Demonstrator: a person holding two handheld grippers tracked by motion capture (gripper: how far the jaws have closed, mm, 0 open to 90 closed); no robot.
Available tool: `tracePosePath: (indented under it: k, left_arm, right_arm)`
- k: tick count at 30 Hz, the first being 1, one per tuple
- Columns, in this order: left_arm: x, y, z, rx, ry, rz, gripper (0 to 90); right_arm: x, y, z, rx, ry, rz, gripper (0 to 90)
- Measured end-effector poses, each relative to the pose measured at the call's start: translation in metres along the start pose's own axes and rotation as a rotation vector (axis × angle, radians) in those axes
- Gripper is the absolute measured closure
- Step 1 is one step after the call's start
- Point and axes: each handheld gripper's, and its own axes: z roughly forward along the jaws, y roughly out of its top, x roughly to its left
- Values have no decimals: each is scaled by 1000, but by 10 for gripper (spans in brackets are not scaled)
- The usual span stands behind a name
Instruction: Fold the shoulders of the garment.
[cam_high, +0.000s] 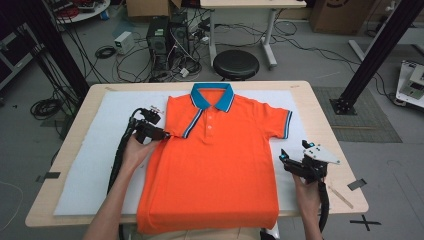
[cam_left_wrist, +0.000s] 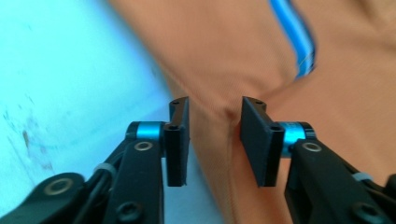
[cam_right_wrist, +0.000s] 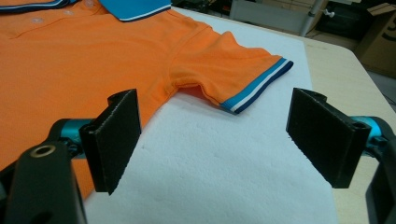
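An orange polo shirt (cam_high: 215, 165) with a blue collar (cam_high: 212, 96) lies face up on a white mat (cam_high: 100, 150). Its left sleeve is folded in over the chest, with the striped cuff (cam_high: 192, 123) running diagonally. My left gripper (cam_high: 167, 135) is at the shirt's left edge below that fold. In the left gripper view it (cam_left_wrist: 215, 140) is open, its jaws straddling a ridge of orange cloth (cam_left_wrist: 219, 121). My right gripper (cam_high: 283, 159) is wide open over the mat (cam_right_wrist: 224, 177), just right of the shirt's side. The flat right sleeve (cam_right_wrist: 238, 70) lies ahead of it.
The mat covers most of a wooden table (cam_high: 335, 165), and the shirt's hem hangs over the near edge. A strip of black tape (cam_high: 356, 184) lies near the table's right corner. Beyond the far edge are a black stool (cam_high: 236, 64), computer cases (cam_high: 167, 37) and floor cables.
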Motion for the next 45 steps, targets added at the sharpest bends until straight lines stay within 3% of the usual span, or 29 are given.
tracePosePath:
  k: [1,2,4,6,7,8,9,14,15,17,18,19,21,26,27,28,30,32,34,36,37,38,39,40,41,42,43,44,45]
  left_arm:
    - [0,-3,4,3,34,21,752]
    - [0,-3,4,3,34,21,803]
    - [4,-4,3,4,58,10,821]
    - [11,-5,-1,-6,80,-15,822]
    - [22,-8,-5,-14,98,-58,826]
    - [22,-8,-5,-14,98,-58,829]
    - [34,-13,-4,-6,75,-97,831]
    - [42,-17,-5,-4,41,-110,825]
    - [41,-16,-11,-42,46,-116,792]
    - [41,-16,-15,-62,55,-124,684]
    - [43,-16,-18,-81,50,-132,684]
    - [48,-17,-24,-124,21,-168,669]
    - [49,-17,-24,-136,-3,-177,675]
    - [49,-16,-7,-95,-34,-167,689]
    - [49,-16,-3,-80,-38,-164,732]
    - [48,-16,1,-70,-37,-153,732]
    - [50,-17,2,-76,-26,-164,828]
    - [51,-17,2,-73,4,-172,838]
    - [51,-17,2,-76,-1,-178,837]
    - [48,-17,-2,-85,8,-155,714]
    - [45,-18,-12,-129,-1,-138,636]
    - [45,-18,-12,-129,-1,-138,586]
    - [44,-23,-24,-197,-17,-127,545]
    - [44,-23,-24,-197,-17,-127,513]
    - [44,-30,-34,-242,-24,-122,483]
    - [44,-30,-34,-242,-24,-122,464]
    - [47,-39,-42,-280,-49,-128,444]
    - [47,-39,-42,-280,-49,-128,437]
    - [50,-50,-48,-310,-48,-125,435]
  right_arm:
    - [0,0,0,-3,1,-2,185]
    - [0,0,0,-3,1,-2,185]
    - [-1,0,0,-5,-1,-3,184]
    - [-1,0,0,-6,0,-2,185]
    - [-1,0,0,-7,0,0,185]
    - [-1,0,0,-7,0,0,185]
    - [-1,0,0,-7,1,1,184]
    - [-1,0,0,-6,0,-3,185]
    - [-1,0,0,-7,0,1,184]
    - [-1,0,0,-4,-3,-2,185]
    - [-1,0,0,-4,-3,-2,185]
    - [0,0,0,0,-2,1,184]
    - [0,0,0,-3,-4,-4,185]
    - [0,0,1,0,-9,-13,185]
    - [1,0,1,0,-10,-12,185]
    - [1,0,1,0,-10,-12,185]
    - [1,0,1,0,-10,-14,185]
    - [1,0,0,-2,-10,-11,185]
    - [1,0,0,1,-9,-5,185]
    - [0,0,0,-3,-6,-2,185]
    - [0,0,0,-5,-5,2,185]
    - [0,0,0,-5,-5,2,185]
    - [-1,0,0,-5,-5,6,185]
    - [-1,0,0,-5,-5,6,185]
    - [-2,0,0,-4,-5,6,184]
    - [-2,0,0,-4,-5,6,184]
    - [-2,0,0,-4,-4,16,185]
    - [-2,0,0,-4,-4,16,185]
    - [-2,0,0,0,-3,21,184]
